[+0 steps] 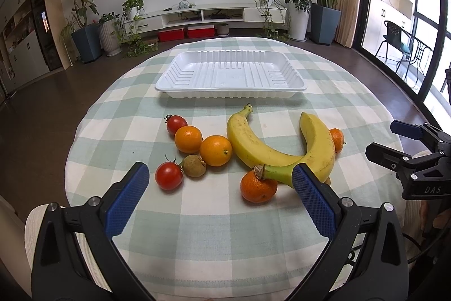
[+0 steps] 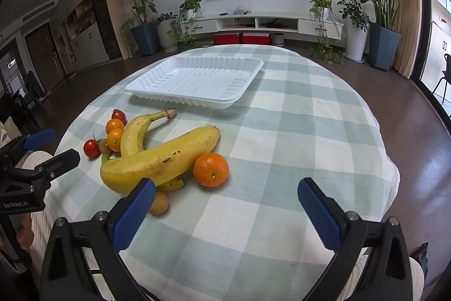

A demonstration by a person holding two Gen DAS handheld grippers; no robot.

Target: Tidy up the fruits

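An empty white ribbed tray point(image 1: 231, 72) point(image 2: 194, 81) lies at the far side of the table. In front of it are two crossed bananas point(image 1: 253, 140) point(image 2: 160, 160), several small oranges point(image 1: 215, 150) point(image 2: 210, 169), two cherry tomatoes point(image 1: 168, 176) point(image 2: 91, 148) and a brown longan point(image 1: 194, 165). My left gripper point(image 1: 220, 174) is open and holds nothing, its right finger close to a banana stem. The right gripper point(image 2: 225, 185) point(image 1: 382, 139) is also open and holds nothing, just short of the lone orange. Another small brown fruit point(image 2: 159, 202) peeks from under the bananas.
The round table point(image 2: 296, 131) has a green-and-white checked cloth, bare on its right half. A person's light sleeves show behind both grippers. Beyond the table are a TV wall, potted plants point(image 1: 81, 27) and red boxes on the floor.
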